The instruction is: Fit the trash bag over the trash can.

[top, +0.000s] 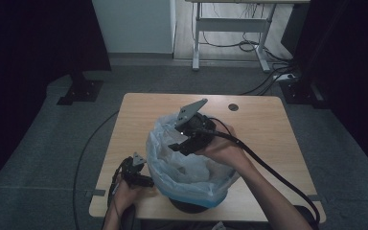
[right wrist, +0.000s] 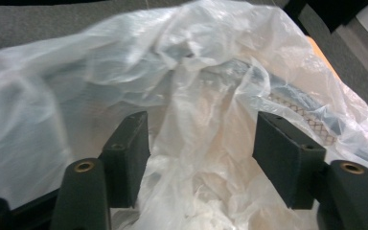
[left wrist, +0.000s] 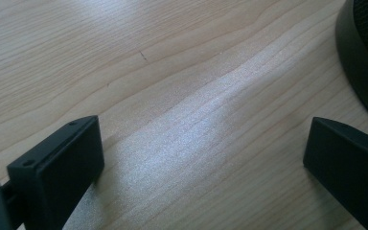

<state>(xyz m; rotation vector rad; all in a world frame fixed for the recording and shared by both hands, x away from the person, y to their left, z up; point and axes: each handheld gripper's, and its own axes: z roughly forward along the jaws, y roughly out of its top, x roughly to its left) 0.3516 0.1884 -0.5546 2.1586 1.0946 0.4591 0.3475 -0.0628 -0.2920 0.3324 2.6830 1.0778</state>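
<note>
Right gripper hangs released inside the plastic liner over the bin at the table's near edge; left gripper released too. Snagged film could drag the liner off.

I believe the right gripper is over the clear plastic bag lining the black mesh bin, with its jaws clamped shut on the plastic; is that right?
Not quite: the right gripper is over the clear plastic bag lining the black mesh bin, but its jaws stand open, apart from the plastic. The right gripper view shows this.
</note>
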